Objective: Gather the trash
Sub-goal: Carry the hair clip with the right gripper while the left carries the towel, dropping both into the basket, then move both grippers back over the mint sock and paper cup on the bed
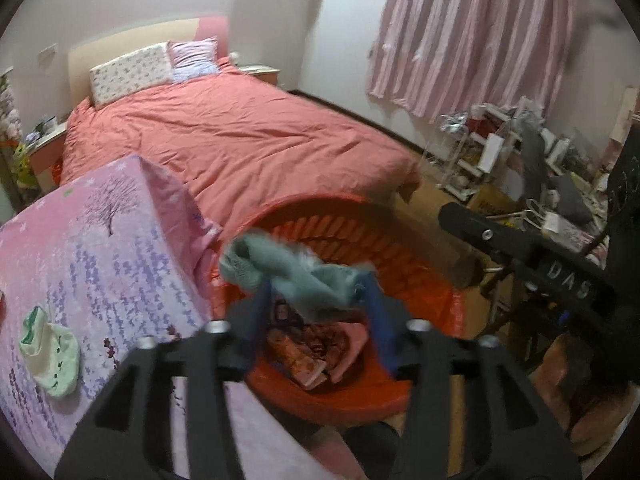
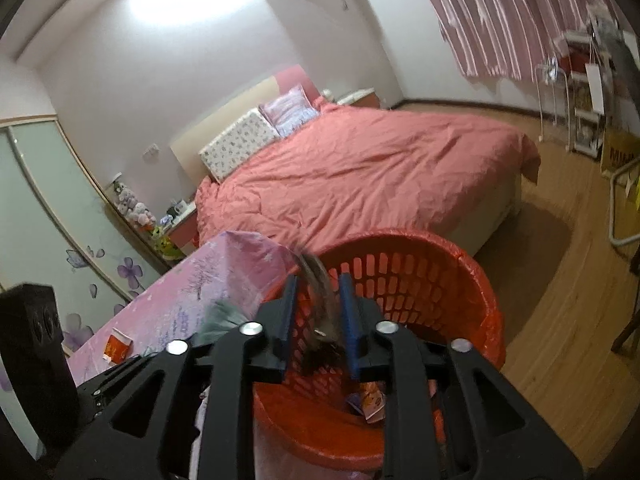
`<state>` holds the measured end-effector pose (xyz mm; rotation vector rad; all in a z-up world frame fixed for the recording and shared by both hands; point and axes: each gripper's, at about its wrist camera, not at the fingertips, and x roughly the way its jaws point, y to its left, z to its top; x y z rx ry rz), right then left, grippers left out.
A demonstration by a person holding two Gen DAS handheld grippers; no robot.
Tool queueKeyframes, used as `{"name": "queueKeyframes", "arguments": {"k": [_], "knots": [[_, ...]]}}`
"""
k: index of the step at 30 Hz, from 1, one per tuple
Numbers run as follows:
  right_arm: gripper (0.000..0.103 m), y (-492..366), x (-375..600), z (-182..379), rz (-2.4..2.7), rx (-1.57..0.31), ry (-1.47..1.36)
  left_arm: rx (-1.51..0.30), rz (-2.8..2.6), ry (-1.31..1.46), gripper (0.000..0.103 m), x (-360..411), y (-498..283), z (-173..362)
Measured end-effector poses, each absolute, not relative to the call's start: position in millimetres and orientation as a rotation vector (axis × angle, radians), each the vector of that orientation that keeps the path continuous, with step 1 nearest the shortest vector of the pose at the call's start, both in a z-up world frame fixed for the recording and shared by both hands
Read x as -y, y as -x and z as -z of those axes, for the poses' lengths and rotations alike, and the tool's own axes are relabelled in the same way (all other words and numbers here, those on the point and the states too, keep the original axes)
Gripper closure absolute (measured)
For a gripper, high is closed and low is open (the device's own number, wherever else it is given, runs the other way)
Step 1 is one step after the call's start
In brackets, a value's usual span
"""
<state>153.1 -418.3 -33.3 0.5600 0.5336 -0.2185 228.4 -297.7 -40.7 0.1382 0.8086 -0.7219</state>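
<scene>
**A:** Start at the left. What do you have?

**B:** At nine o'clock in my left view there's the table (image 1: 100, 248) under a pink flowered cloth, with a pale green crumpled thing (image 1: 50, 356) lying on it near eight o'clock. That one is not yet picked up. In the right view a small red-and-white carton (image 2: 117, 350) also sits on that cloth.

**A:** And the grippers?

**B:** My left gripper (image 1: 318, 312) has its jaws apart over the red basket (image 1: 404, 240), with a grey-green rag (image 1: 296, 276) between the blue pads (blurred, so I judge it is dropping loose, not pinched). My right gripper (image 2: 318, 320) is also parted over the same basket; a streaky brown-grey scrap (image 2: 324, 304) hangs between its pads, and I can't tell if one pad touches it.

**A:** So how far along?

**B:** Partway, I'd say. Wrappers (image 1: 312, 356) already lie in the basket's bottom at six o'clock, these two pieces are going in, and the table items remain.

**A:** The room?

**B:** A bed (image 1: 240, 136) with a salmon cover at twelve o'clock, striped pink curtains (image 1: 472, 36) at one to two, a cluttered rack (image 1: 488, 148) at three, wood floor (image 2: 560, 320) beneath.
</scene>
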Motion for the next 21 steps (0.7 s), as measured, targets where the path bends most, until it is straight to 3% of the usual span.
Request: {"name": "queueKeyframes", "arguments": {"k": [1, 11, 16, 21], "knots": [[0.061, -155.8, 420.0, 37.1, 0.224, -0.546, -0.568, -0.816, 0.708, -0.141, 0.044, 297.5, -232.0, 43.1], [0.046, -155.3, 393.5, 48.1, 0.238, -0.595, -0.492, -0.815, 0.528, -0.128, 0.019, 219.3, -254.7, 56.1], [0.031, -165.7, 344.4, 37.0, 0.158, -0.605, -0.375, -0.778, 0.369, -0.146, 0.009, 151.8, -259.9, 55.3], [0.016, -187.9, 277.1, 39.7, 0.025, -0.657, -0.266, -0.777, 0.192, -0.145, 0.006, 72.4, -266.0, 60.6]]}}
